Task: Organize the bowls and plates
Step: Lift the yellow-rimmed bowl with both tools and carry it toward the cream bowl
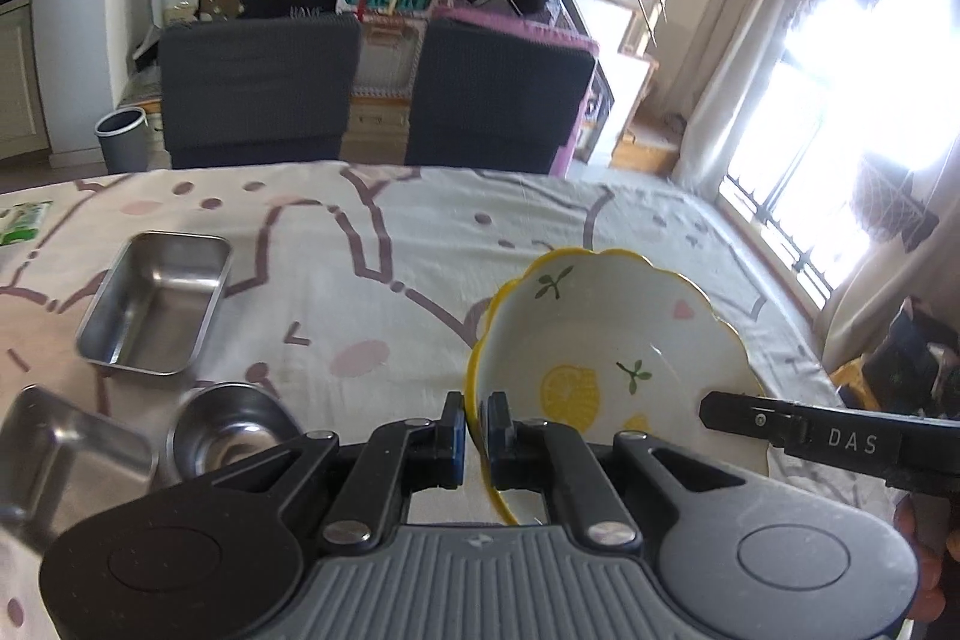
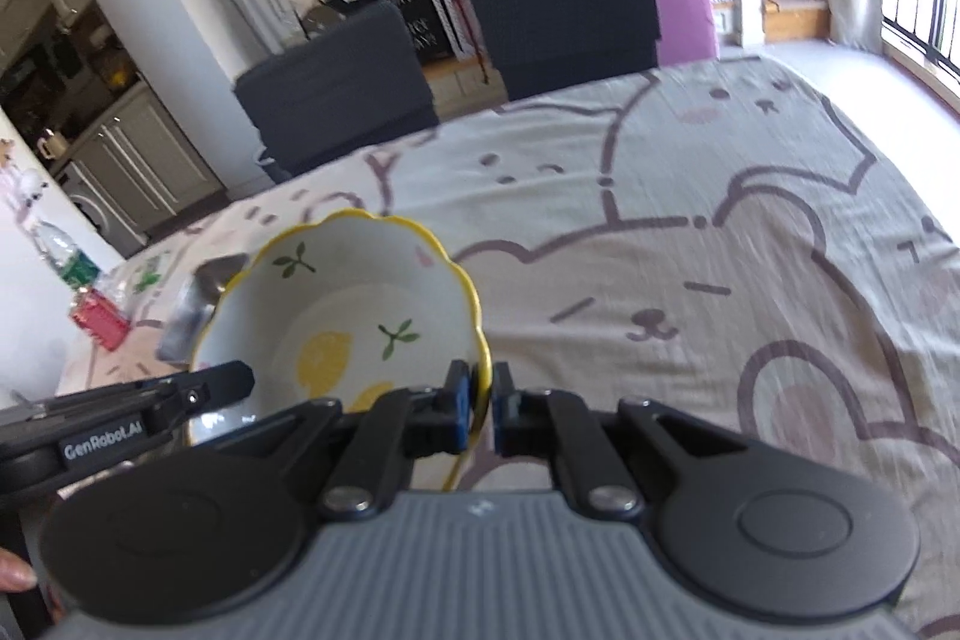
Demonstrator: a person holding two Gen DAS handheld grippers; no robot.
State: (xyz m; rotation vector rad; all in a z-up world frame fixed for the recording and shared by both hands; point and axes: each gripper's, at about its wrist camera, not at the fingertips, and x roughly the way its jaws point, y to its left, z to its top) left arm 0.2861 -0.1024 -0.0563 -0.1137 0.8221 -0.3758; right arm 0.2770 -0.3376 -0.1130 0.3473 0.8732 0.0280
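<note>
Surface: table under a pale cartoon-bear tablecloth (image 2: 690,196); its far edge runs at 12 o'clock, with two dark chairs (image 1: 258,88) pushed against it.
Lemon bowl (image 1: 606,340): scalloped yellow rim, tilted, gripped on opposite sides of the rim by both grippers; whether its base touches the cloth cannot be told.
Left gripper (image 1: 477,430): blue pads clamped together on the bowl's rim at its 9 o'clock side.
Right gripper (image 2: 486,400): pads pinched on the rim at the 3 o'clock side; seen from the left camera it enters at 4 o'clock.
Steel tray (image 1: 156,304): at 10 o'clock from the bowl, well apart.
Small steel bowl (image 1: 231,424): at 9 o'clock, beside the left gripper's linkage.
Second steel container (image 1: 60,454): at the left edge, near the small bowl.
Open room: bare cloth from 12 to 3 o'clock of the bowl, out to the window-side table edge.
</note>
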